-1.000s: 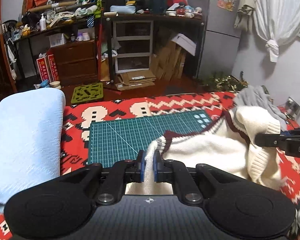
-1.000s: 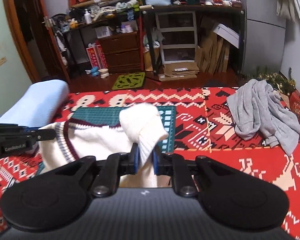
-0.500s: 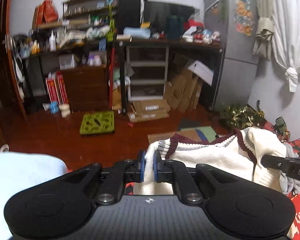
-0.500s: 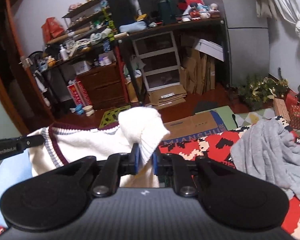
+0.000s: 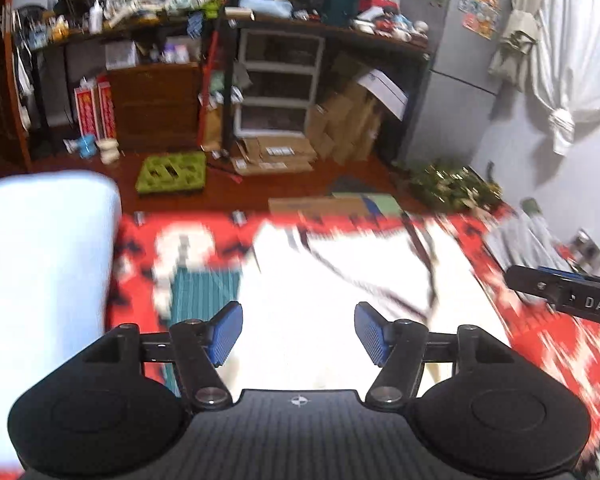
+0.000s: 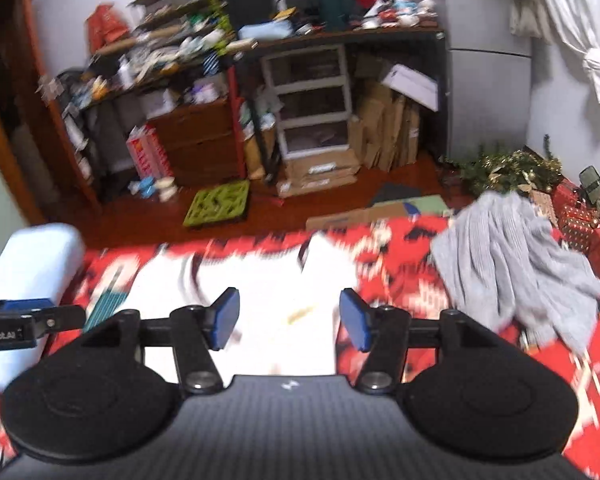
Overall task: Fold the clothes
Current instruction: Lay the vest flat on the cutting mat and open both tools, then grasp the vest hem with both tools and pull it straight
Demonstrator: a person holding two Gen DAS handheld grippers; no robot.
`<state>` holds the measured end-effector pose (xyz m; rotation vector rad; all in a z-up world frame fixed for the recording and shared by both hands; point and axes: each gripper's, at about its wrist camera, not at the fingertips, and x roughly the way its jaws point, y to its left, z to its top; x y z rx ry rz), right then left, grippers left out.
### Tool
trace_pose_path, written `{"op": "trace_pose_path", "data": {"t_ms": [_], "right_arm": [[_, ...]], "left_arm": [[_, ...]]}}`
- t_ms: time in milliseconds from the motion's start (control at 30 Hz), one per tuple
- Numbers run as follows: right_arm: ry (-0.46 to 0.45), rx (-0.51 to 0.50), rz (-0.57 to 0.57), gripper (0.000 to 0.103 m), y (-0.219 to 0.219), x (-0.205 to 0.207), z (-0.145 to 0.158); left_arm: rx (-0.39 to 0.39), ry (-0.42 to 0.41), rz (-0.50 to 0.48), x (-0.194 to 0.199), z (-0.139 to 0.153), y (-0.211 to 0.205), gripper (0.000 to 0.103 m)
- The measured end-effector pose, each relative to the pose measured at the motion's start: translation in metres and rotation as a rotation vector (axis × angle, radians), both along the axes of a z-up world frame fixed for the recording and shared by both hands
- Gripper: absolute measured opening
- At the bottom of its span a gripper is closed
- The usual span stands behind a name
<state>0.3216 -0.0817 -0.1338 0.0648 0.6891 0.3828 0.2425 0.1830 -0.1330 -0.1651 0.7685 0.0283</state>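
**Sweater dropped flat, both grippers let go**

Sweater (image 5: 340,280) now lies spread on the red patterned blanket (image 5: 140,240), partly over the green cutting mat (image 5: 204,292), its dark-striped V-neck pointing away. Half a second ago it hung in the air, pinched by both grippers; a second ago it was bunched on the mat. The left gripper (image 5: 299,334) has its blue pads wide apart with nothing between them, and the right gripper (image 6: 286,320) stands the same — jaws spread, empty, just above the white knit. So the lift-and-flick looks finished: the garment is laid out, blurred from the motion, and folding proper can likely begin from a sleeve or side edge.

A grey garment (image 6: 512,264) waits crumpled to the right on the blanket, and a pale blue pillow (image 5: 40,280) sits at the left.

Writing: "DAS" shows on the right gripper's arm in the left view — "Robot.AI" on the left one's in the right view. The rest is cut off.
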Motion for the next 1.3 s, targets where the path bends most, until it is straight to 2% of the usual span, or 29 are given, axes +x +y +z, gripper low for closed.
{"op": "trace_pose_path", "data": {"t_ms": [133, 300, 333, 400, 433, 533, 600, 667, 767, 967, 1067, 1133, 1233, 1300], "right_arm": [[0.051, -0.032, 0.099, 0.059, 0.003, -0.069, -0.008], [0.129, -0.036, 0.159, 0.057, 0.004, -0.156, -0.026], [0.144, -0.031, 0.168, 0.053, 0.002, -0.172, -0.029], [0.144, -0.030, 0.188, 0.028, 0.000, -0.205, -0.034], [0.133, -0.042, 0.197, 0.024, 0.000, -0.219, -0.037], [0.113, -0.058, 0.221, 0.020, -0.001, -0.248, -0.043], [0.114, -0.057, 0.221, 0.017, -0.002, -0.256, -0.046], [0.118, -0.055, 0.221, 0.013, -0.005, -0.265, -0.051], [0.120, -0.062, 0.224, 0.012, -0.011, -0.275, -0.058], [0.115, -0.085, 0.219, 0.011, -0.021, -0.281, -0.063], [0.084, -0.098, 0.248, 0.016, -0.016, -0.290, -0.052], [0.068, -0.104, 0.275, 0.016, -0.011, -0.298, -0.045], [0.072, -0.137, 0.322, 0.016, 0.003, -0.306, -0.047], [0.082, -0.161, 0.353, 0.022, 0.013, -0.308, -0.050]], "left_arm": [[-0.081, 0.053, -0.003, -0.056, -0.014, -0.009, 0.064], [-0.209, 0.100, 0.064, -0.126, -0.035, -0.016, 0.061], [-0.236, 0.108, 0.070, -0.137, -0.039, -0.017, 0.058], [-0.269, 0.116, 0.066, -0.158, -0.044, -0.020, 0.044], [-0.268, 0.113, 0.067, -0.168, -0.045, -0.022, 0.031], [-0.251, 0.105, 0.060, -0.192, -0.051, -0.030, 0.020], [-0.241, 0.112, 0.046, -0.203, -0.057, -0.035, 0.011], [-0.228, 0.120, 0.041, -0.213, -0.065, -0.040, 0.010], [-0.215, 0.132, 0.052, -0.224, -0.076, -0.042, 0.007], [-0.226, 0.120, 0.066, -0.230, -0.075, -0.036, 0.008], [-0.250, 0.130, 0.079, -0.232, -0.074, -0.032, 0.008], [-0.267, 0.136, 0.085, -0.235, -0.075, -0.029, 0.008], [-0.279, 0.141, 0.098, -0.241, -0.073, -0.025, 0.008], [-0.283, 0.138, 0.113, -0.246, -0.071, -0.022, 0.010]]}}
